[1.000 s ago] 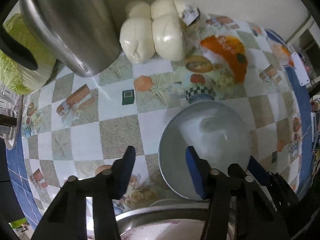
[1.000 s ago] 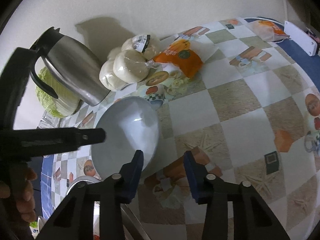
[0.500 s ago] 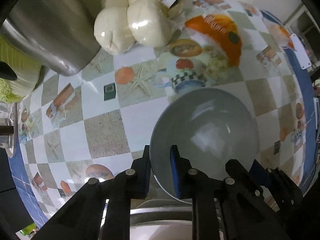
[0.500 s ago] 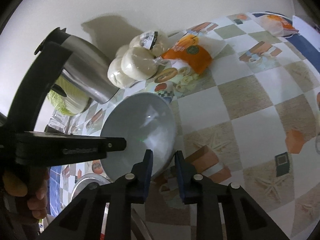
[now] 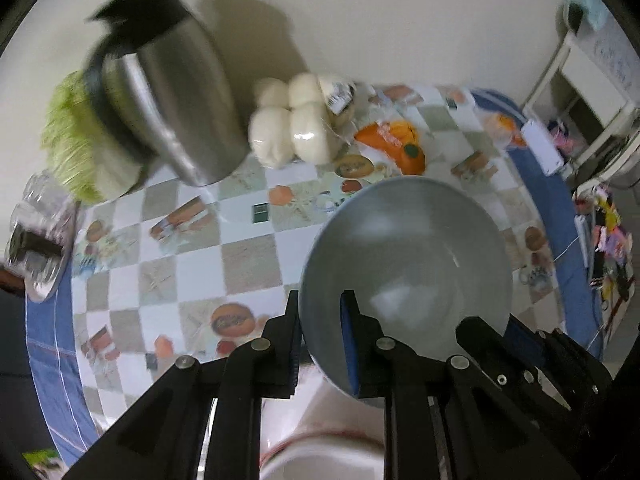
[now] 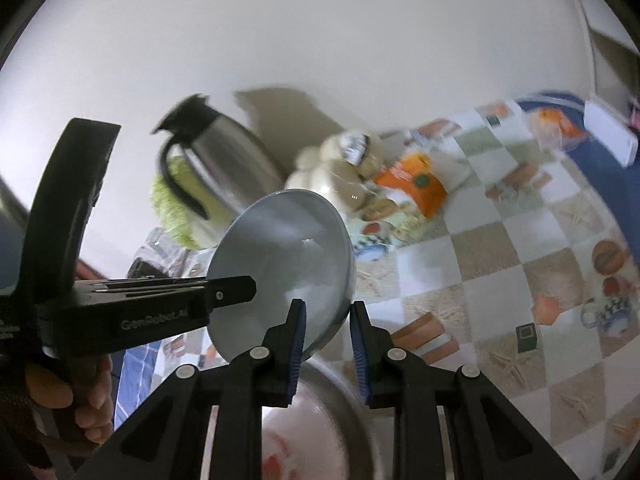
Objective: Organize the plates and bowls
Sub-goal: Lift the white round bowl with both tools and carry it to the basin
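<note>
The left gripper (image 5: 320,336) and right gripper (image 6: 326,344) both clamp the near rim of a pale grey round ceramic bowl (image 5: 408,256), held tilted above the checkered patterned tablecloth (image 5: 192,264), right of the steel jug (image 5: 176,108).

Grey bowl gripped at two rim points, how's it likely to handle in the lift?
The grey bowl looks rigid and glossy, probably glazed, so the rim may slip. left gripper and right gripper each pinch only its rim; it already sits tilted. Likely breakable if dropped.
</note>
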Demonstrator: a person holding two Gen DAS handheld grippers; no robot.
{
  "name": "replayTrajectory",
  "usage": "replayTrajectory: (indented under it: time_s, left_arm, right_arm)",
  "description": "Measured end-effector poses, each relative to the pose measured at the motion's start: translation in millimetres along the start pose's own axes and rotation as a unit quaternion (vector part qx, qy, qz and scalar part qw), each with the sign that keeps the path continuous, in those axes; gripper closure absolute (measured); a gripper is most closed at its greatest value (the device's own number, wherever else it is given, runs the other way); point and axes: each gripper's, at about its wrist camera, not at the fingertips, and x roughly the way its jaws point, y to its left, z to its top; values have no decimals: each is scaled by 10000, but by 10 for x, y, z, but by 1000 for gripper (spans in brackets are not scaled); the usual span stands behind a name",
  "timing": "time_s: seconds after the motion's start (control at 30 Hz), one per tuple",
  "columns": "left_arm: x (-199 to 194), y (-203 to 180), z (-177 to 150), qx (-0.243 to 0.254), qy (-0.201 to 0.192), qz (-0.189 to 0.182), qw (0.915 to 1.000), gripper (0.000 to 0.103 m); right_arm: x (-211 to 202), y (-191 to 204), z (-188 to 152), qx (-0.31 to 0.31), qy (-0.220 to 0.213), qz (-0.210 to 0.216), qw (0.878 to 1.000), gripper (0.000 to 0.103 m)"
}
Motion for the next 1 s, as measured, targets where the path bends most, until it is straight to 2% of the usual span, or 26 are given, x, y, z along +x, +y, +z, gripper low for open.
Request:
replayTrajectory:
  time_s: [0.13,0.27,0.43,0.63,1.0]
  left_arm:
    - [-296,224,-209,-378,-248,-168,9988,84]
    - [-513,352,-469,-587,-430,-147,9972,84]
    - [-696,449,-799,-823,-646,-303,9941,84]
    - [-693,467,-1177,-1028,-793,-392,9908,84]
    - [-475,588,-1729,-1682,-936,-791,9781,84]
  right_arm:
    - [-226,299,-83,-275,18,95,9996,79]
    - [-379,567,-217,-515,130,108,9985,79]
    - [-498,741,-424,-690,273,61,9972,79]
    - [-504,780,-683,-750,538,-61,9957,79]
    - [-449,800,-969,-879,800,-265,9926,79]
